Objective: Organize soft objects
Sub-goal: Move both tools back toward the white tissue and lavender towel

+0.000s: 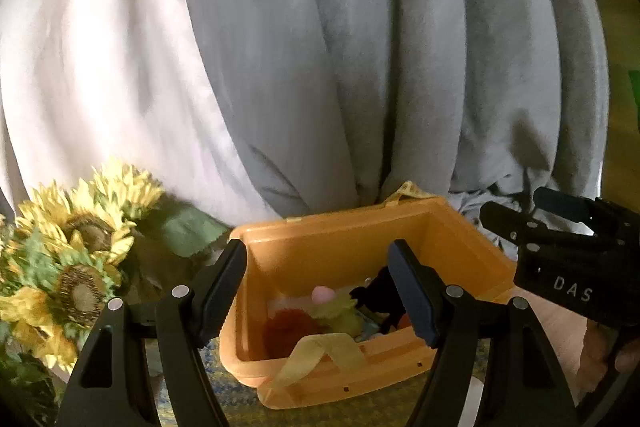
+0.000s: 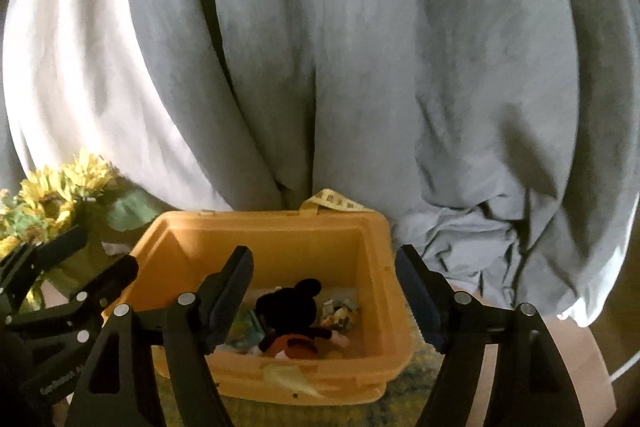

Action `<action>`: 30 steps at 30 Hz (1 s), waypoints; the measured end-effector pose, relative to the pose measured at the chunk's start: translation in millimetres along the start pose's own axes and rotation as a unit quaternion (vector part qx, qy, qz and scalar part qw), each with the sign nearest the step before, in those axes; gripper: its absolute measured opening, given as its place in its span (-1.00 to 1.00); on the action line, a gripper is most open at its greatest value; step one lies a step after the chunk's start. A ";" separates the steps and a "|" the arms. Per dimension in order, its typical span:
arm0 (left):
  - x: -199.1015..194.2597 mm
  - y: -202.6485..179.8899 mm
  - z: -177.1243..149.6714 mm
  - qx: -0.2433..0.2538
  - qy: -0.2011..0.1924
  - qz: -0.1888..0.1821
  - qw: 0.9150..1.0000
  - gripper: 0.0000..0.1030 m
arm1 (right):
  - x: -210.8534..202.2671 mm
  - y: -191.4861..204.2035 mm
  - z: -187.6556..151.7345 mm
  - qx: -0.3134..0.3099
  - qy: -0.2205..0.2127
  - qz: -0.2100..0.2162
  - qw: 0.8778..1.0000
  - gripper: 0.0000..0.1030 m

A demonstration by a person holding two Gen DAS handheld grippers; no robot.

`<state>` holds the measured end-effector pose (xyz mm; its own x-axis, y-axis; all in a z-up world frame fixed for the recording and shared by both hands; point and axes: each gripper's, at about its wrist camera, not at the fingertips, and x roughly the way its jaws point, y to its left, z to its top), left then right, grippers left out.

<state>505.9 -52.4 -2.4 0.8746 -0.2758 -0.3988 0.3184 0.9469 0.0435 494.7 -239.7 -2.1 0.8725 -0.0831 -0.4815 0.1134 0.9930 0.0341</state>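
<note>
The only writing we can read sits on the right claw (image 1: 504,223) where it enters the right edge of the left wrist view: the white letters "DAS" on its black body. In the right wrist view the left claw (image 2: 96,259) shows pale lettering at lower left, too blurred to make out, and the yellow strap (image 2: 334,202) on the bin's far rim carries dark printed marks we cannot read.

We count one orange bin (image 1: 460,247), low in the centre of both views, standing on a patterned yellow-green surface. It holds several soft toys. The right wrist view shows a black-eared mouse plush (image 2: 292,311) with a red body lying on its side, plus a small yellowish toy (image 2: 340,313) to its right. The left wrist view shows instead a red fuzzy toy (image 1: 288,327), a green-yellow one with a pink top (image 1: 334,307), and only a dark scrap of the mouse.

At left we count about three sunflower heads in one bunch of artificial sunflowers (image 1: 80,239) — clear in the left wrist view, smaller in the other. Grey-white draped cloth (image 1: 280,67) fills the upper part of both.

Both claws stand wide and hold nothing — the left one framing the bin, the right one just above it.
</note>
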 end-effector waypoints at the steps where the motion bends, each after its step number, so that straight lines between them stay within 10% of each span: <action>1: -4.1 -0.4 0.6 0.001 -0.004 -0.002 1.000 0.41 | -5.7 0.0 0.1 0.000 -0.003 -0.001 1.000 0.44; 30: -90.5 -12.5 -35.5 0.038 -0.018 -0.095 0.995 0.43 | -136.0 8.4 -56.5 0.080 -0.020 -0.116 0.990 0.60</action>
<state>409.8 -33.4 0.7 0.8083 -0.4550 -0.3737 0.5044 0.8625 0.0407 350.2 -215.3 14.2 0.8322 -0.3143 -0.4568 0.3840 0.9210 0.0658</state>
